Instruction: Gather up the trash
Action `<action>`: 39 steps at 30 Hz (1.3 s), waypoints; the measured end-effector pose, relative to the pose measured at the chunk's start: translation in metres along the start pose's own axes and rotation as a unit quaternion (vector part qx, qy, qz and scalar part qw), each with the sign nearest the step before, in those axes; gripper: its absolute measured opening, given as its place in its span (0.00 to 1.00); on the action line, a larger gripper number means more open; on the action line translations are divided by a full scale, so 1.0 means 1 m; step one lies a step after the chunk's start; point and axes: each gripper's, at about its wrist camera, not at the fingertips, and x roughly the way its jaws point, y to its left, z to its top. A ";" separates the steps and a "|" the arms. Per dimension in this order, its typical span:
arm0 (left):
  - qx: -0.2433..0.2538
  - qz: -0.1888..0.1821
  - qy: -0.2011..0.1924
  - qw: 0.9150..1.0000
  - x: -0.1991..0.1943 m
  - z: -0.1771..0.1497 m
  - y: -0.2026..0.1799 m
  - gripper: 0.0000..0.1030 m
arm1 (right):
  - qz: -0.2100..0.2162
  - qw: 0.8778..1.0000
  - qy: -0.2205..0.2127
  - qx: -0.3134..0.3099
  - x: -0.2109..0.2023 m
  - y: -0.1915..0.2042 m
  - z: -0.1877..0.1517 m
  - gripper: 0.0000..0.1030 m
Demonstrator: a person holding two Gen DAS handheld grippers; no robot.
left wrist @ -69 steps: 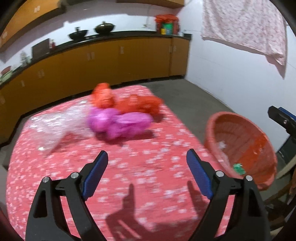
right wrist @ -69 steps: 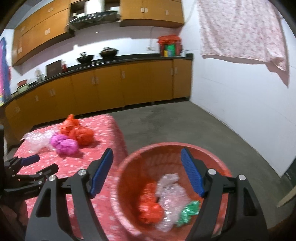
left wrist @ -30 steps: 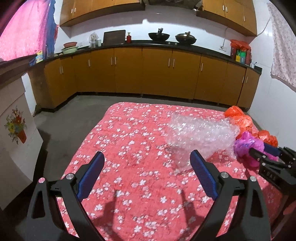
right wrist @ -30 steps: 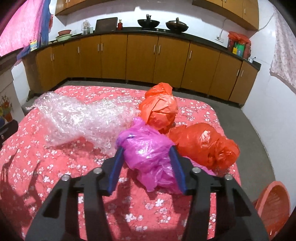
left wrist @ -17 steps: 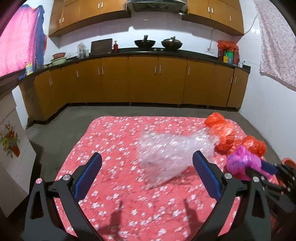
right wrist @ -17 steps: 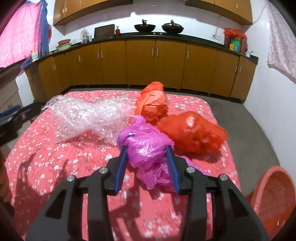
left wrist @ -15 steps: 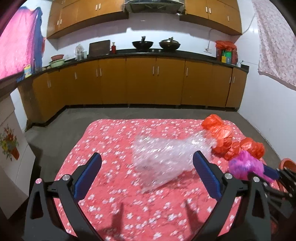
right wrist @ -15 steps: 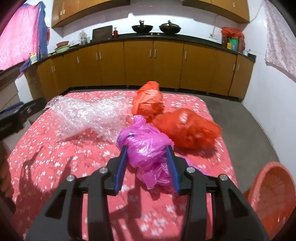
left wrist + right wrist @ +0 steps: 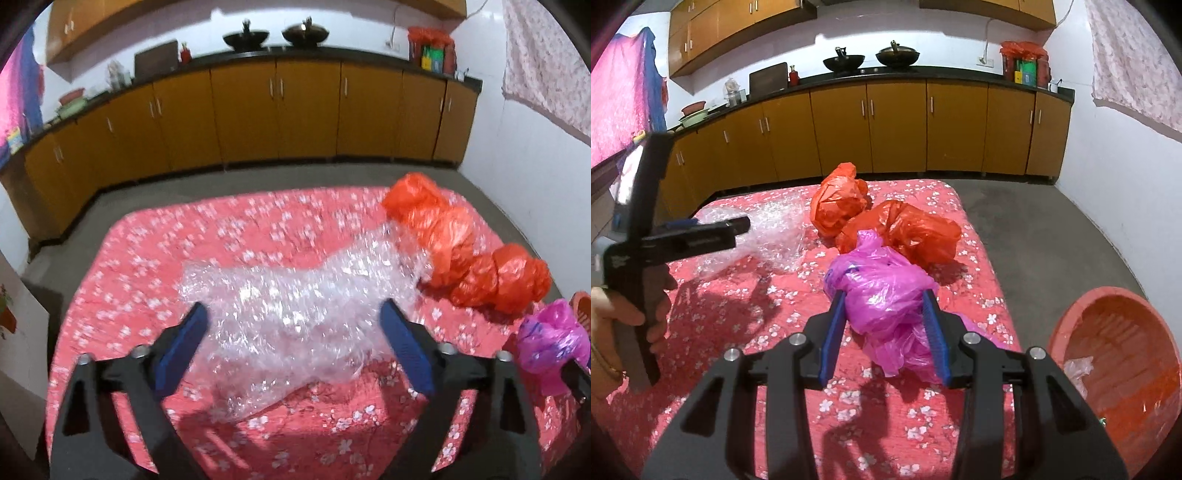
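Tools, two in number, occupy the foreground; the right tool (image 9: 884,328) is clamped on one magenta plastic bag (image 9: 882,291), its blue pads pressing the bundle from both sides; the left tool (image 9: 293,347) stands wide apart and is closing, with one crumpled sheet of bubble wrap (image 9: 295,295) lying between its pads, which do not yet press on it; a hand (image 9: 635,314) grips the left tool's handle at the left edge of the right wrist view.

Beyond the magenta bag lie two orange plastic bags (image 9: 897,232), touching each other, the nearer one against the magenta bag; the bubble wrap lies just left of them.

All these items rest on a table covered by a red cloth with white blossoms (image 9: 746,314); one orange basket (image 9: 1123,354) stands on the grey floor beside the table's right edge, holding clear plastic scraps.

Brown cabinets (image 9: 897,129) line the far wall under a dark countertop (image 9: 923,72) bearing two dark woks; a floral cloth (image 9: 1134,59) hangs on the white right wall; no writing is legible.
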 end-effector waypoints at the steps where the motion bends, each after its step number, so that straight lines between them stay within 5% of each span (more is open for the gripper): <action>1: 0.001 -0.005 0.006 1.000 0.003 -0.002 -0.001 0.74 | 0.001 1.000 0.001 0.001 0.000 0.000 0.000 0.40; 13: 0.009 -0.019 0.019 1.000 0.004 -0.013 -0.007 0.24 | 0.005 1.000 0.001 0.006 -0.002 0.002 -0.004 0.40; 25: -0.010 -0.023 -0.011 1.000 -0.062 -0.031 -0.012 0.21 | 0.000 1.000 -0.027 0.015 -0.047 -0.003 0.000 0.40; 39: 0.023 -0.074 -0.046 0.996 -0.147 -0.062 -0.072 0.21 | -0.053 0.995 -0.066 0.058 -0.126 -0.046 -0.022 0.40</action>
